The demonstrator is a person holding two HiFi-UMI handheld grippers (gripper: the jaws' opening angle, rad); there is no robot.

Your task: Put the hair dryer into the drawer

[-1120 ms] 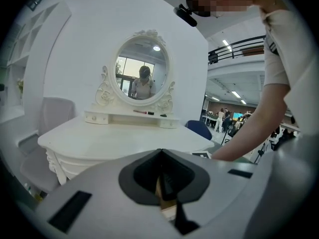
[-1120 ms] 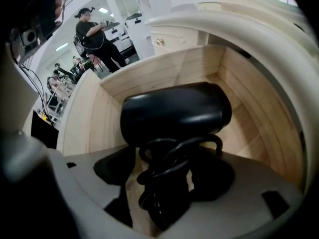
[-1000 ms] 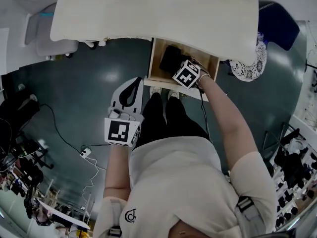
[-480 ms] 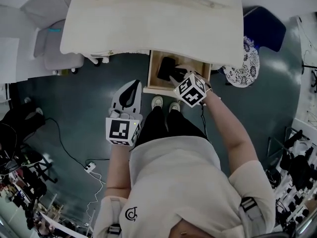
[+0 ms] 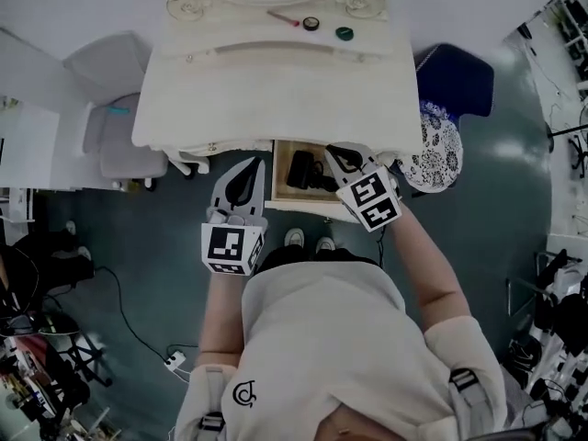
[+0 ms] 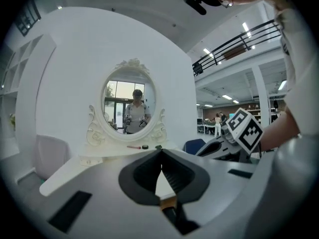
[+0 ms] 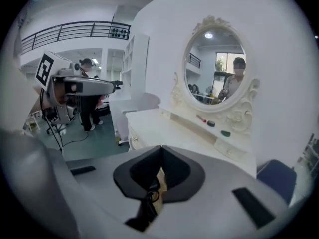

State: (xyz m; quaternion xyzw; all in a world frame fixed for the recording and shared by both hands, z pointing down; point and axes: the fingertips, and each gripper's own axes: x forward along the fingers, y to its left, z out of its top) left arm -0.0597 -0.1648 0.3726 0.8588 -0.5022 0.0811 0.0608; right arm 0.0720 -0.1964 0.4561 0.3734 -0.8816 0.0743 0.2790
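Note:
The black hair dryer [image 5: 303, 169] lies inside the open wooden drawer [image 5: 281, 165] under the white dressing table [image 5: 276, 72]. My right gripper [image 5: 336, 153] hangs above the drawer's right part, clear of the dryer, shut with nothing between its jaws [image 7: 161, 156]. My left gripper [image 5: 248, 165] is held up to the left of the drawer, level with the table's front edge; it too is shut and empty [image 6: 160, 152]. Each gripper shows in the other's view: the right gripper [image 6: 234, 138], the left gripper [image 7: 75, 86].
An oval mirror [image 6: 130, 103] stands on the table, with a red stick [image 5: 282, 16] and two small round things [image 5: 311, 23] before it. A pale chair [image 5: 119, 145] is at the left, a blue chair [image 5: 455, 76] and patterned cushion [image 5: 436, 154] at the right. A power strip [image 5: 175, 360] lies on the floor.
My right gripper has risen out of the drawer, leaving the hair dryer lying in it. The left gripper has also risen. More of the table top has come into the head view.

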